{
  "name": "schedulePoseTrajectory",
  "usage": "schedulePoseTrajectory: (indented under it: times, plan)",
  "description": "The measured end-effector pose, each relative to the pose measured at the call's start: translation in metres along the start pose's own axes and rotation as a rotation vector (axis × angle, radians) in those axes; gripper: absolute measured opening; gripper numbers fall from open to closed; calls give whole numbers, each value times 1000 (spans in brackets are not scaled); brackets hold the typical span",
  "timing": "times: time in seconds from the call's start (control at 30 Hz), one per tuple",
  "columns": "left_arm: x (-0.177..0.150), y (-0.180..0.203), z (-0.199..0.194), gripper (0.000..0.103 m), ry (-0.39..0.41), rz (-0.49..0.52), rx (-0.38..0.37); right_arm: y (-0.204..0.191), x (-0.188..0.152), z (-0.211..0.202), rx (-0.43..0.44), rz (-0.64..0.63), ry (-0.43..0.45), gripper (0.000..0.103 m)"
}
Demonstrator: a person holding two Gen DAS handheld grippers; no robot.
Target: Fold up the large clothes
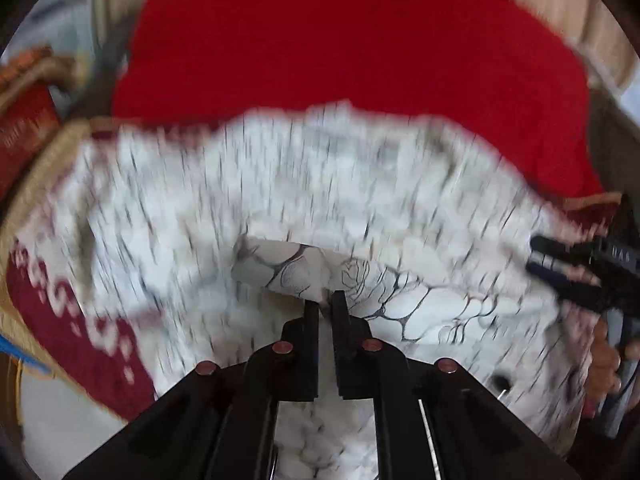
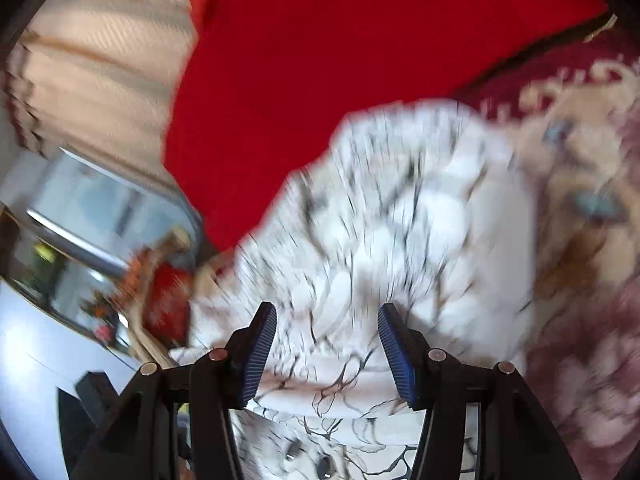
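Blur smeared most of the white black-veined garment (image 1: 280, 208) in the left wrist view; it stretched left to right over a red cloth (image 1: 340, 40) and patterned rug (image 1: 68, 320). The left gripper (image 1: 325, 300) was clenched on a folded edge.

In the right wrist view, the right gripper (image 2: 327, 320) stood half open, the garment between its blue pads (image 2: 394, 356); whether they pressed it was unclear.

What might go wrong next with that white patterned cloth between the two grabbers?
The left gripper pinches only a thin fold of the white patterned garment, so it may slip out. The right gripper has cloth between its jaws, but whether it grips is unclear; that side might drop. The blur suggests fast motion, risking a crooked fold.
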State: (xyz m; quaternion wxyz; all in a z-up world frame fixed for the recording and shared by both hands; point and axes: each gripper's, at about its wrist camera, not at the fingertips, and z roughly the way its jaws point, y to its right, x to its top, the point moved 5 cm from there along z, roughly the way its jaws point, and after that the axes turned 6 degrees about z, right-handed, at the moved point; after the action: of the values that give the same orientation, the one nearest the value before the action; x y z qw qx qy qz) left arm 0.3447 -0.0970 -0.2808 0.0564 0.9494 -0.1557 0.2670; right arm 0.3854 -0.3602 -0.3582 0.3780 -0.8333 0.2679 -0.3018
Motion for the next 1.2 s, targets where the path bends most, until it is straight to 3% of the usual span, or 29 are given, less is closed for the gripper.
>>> schedulePoseTrajectory:
  times: [0.07, 0.13, 0.2, 0.27, 0.33, 0.4, 0.5, 0.6, 0.83, 0.97, 1.07, 1.13, 1.17, 1.2]
  plan:
    - [-10, -9, 3, 13, -35, -18, 2, 2, -6, 18, -82, -35, -28, 57]
    - [-16, -24, -14, 24, 14, -21, 32, -4, -8, 16, -92, -65, -11, 58]
    - [-20, -41, -36, 65, 80, -32, 64, -13, -7, 2, -14, -67, 23, 58]
    - [-26, -75, -69, 80, 186, -87, 136, -21, -7, -9, 39, -82, 45, 59]
    - [-32, -115, -92, 82, 250, -165, 182, -24, -8, -13, 49, -92, 61, 60]
    - [-40, -157, -103, 89, 255, -268, 180, -24, -11, -9, 46, -84, 43, 60]
    - [-41, -212, -97, 89, 242, -445, 179, -24, -15, 0, 29, -82, 8, 60]
    - [-34, -248, -83, 89, 232, -530, 187, -28, -22, 7, 20, -113, -5, 60]
    - [29, -251, -30, 89, 155, -515, 187, -30, -27, 21, -14, -152, -16, 60]
    - [58, -260, 16, 89, 8, -478, 346, -28, -23, 24, -13, -152, -17, 60]
    - [67, -274, 41, 89, -36, -486, 406, -28, -22, 25, -12, -160, -17, 60]
    - [68, -283, 53, 72, -43, -489, 442, -28, -21, 26, -13, -160, -20, 60]
    - [67, -287, 58, 30, -60, -499, 436, -28, -21, 27, -14, -162, -21, 60]
    - [66, -289, 63, 9, -82, -512, 404, -28, -21, 27, -16, -163, -21, 60]
